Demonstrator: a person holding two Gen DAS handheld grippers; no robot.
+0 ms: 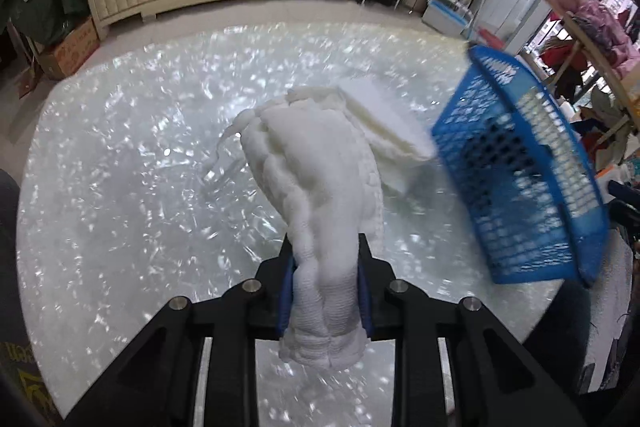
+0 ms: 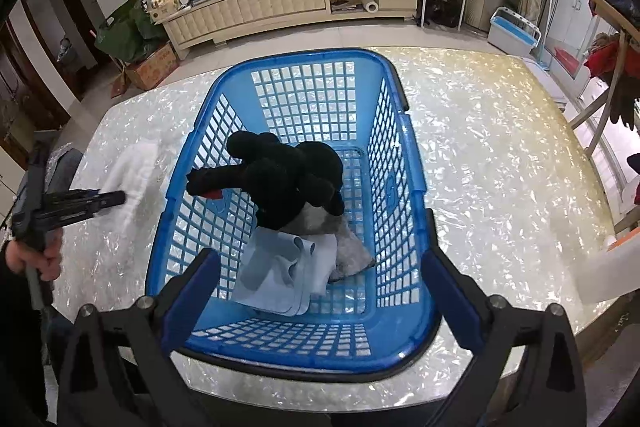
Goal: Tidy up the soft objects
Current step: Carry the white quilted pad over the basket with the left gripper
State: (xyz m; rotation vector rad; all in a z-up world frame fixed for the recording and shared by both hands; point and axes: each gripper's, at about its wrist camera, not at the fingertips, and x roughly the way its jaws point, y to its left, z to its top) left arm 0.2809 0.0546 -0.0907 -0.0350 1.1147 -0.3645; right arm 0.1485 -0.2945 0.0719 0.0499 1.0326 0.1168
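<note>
My left gripper is shut on a white knitted cloth and holds it above the table. The cloth also shows in the right wrist view, blurred, left of the basket. The blue plastic basket stands to the right of the cloth. In the right wrist view the basket holds a black plush toy, a light blue cloth and a grey cloth. My right gripper is open and empty, its fingers on either side of the basket's near end.
The table has a glossy pearl-white top. A white object sits at its right edge. A cream low cabinet with clutter stands beyond the floor. A clothes rack is at the far right.
</note>
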